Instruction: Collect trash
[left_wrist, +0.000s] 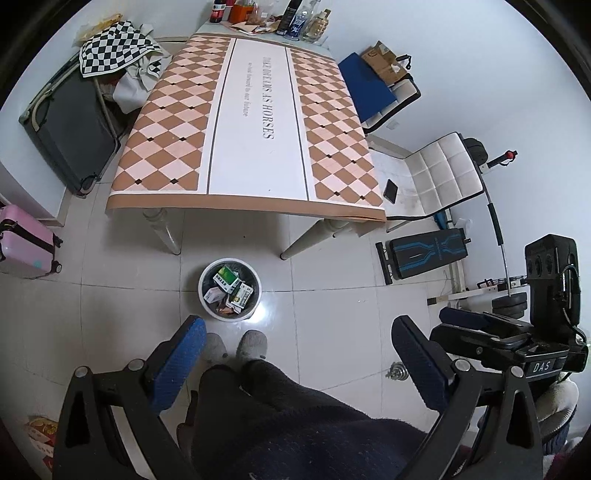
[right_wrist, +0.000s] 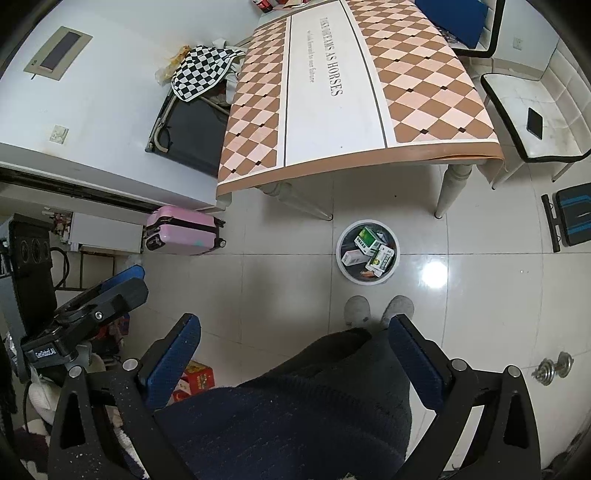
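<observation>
White floor tiles (left_wrist: 332, 314) fill our left view, where our left gripper (left_wrist: 299, 339) is wide apart and holds nothing, and the trash bin (left_wrist: 207, 295) full of boxes (left_wrist: 231, 284) sits by the table (left_wrist: 255, 122). From our right view, our right gripper (right_wrist: 295, 339) is wide apart and empty too, with the bin just past our slippers (right_wrist: 397, 308)

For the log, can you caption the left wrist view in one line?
Open left gripper above the person's slippers, facing a white trash bin holding discarded cartons before the checkered table.
</observation>
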